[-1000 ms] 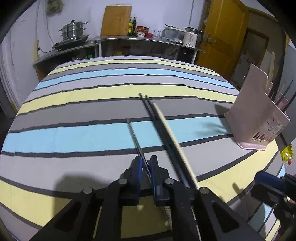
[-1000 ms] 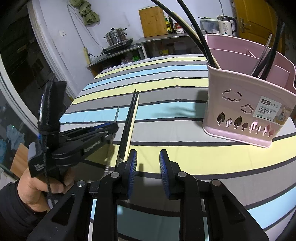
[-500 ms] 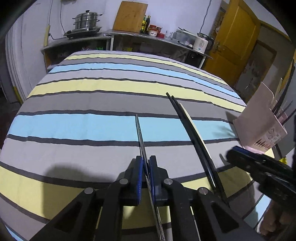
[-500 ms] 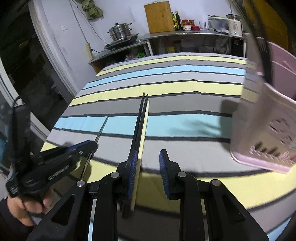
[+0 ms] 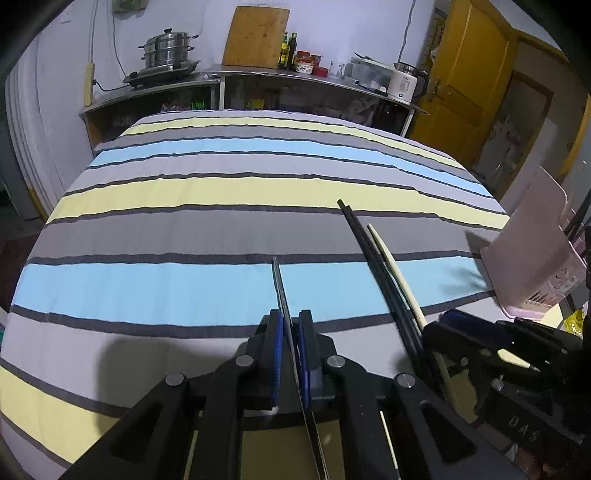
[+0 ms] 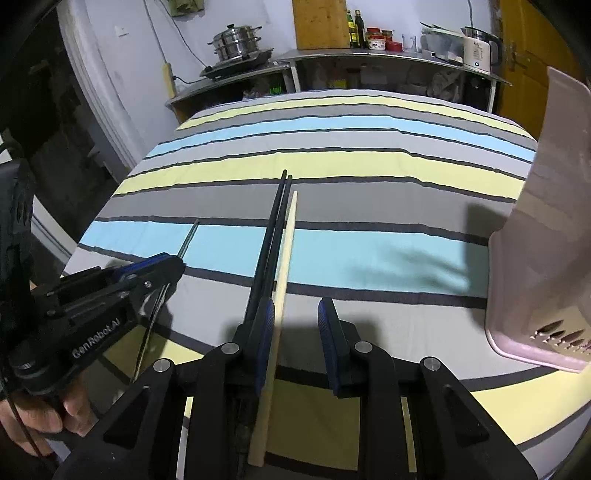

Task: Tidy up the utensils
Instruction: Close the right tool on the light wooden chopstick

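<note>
1. The left tongs point(image 5: 291, 354) point forward and down, their blue pads pressed shut on a thin metal stick point(image 5: 281, 291).
2. The right tongs point(image 6: 297, 325) point likewise, pads standing apart.
3. A hand point(image 6: 35, 417) grips the left handle.

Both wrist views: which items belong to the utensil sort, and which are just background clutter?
Job:
- metal chopstick, clamped in left gripper
- black chopsticks
- pale chopstick
- pink basket
- right gripper, jaws apart

Background:
- steamer pot
- cutting board
- kettle
- bottles
</note>
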The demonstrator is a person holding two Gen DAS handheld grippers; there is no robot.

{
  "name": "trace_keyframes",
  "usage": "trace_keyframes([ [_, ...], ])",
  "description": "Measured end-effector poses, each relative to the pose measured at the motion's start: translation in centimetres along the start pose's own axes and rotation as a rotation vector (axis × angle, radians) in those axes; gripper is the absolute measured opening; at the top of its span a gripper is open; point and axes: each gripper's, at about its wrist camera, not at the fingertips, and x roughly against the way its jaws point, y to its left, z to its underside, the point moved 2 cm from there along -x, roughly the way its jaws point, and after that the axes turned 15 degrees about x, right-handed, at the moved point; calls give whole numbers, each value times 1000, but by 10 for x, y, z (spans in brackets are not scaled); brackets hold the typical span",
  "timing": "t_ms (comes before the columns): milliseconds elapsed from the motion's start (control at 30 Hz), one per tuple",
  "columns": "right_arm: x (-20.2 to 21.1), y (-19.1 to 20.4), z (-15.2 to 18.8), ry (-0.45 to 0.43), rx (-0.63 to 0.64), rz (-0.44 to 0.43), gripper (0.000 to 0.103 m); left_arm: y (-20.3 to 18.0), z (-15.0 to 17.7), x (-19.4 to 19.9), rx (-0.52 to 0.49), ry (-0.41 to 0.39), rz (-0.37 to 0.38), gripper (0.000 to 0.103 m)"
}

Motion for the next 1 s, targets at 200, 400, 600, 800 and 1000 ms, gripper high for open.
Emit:
trace_keyframes([
  [200,-2,0,-1,9,36,31,11,1,0,-1,-11,-9,-1,8],
  [400,9,-19,9,13,-56,15,7,7,2,2,5,-9,13,8],
  [600,1,-23,-7,6,-59,21,9,7,0,1,12,-8,18,8],
  [800,-19,-27,-27,20,-65,62,10,7,1,0,10,-15,19,8],
  [1000,-31,-31,-41,27,-49,74,10,7,1,0,13,-21,26,8],
])
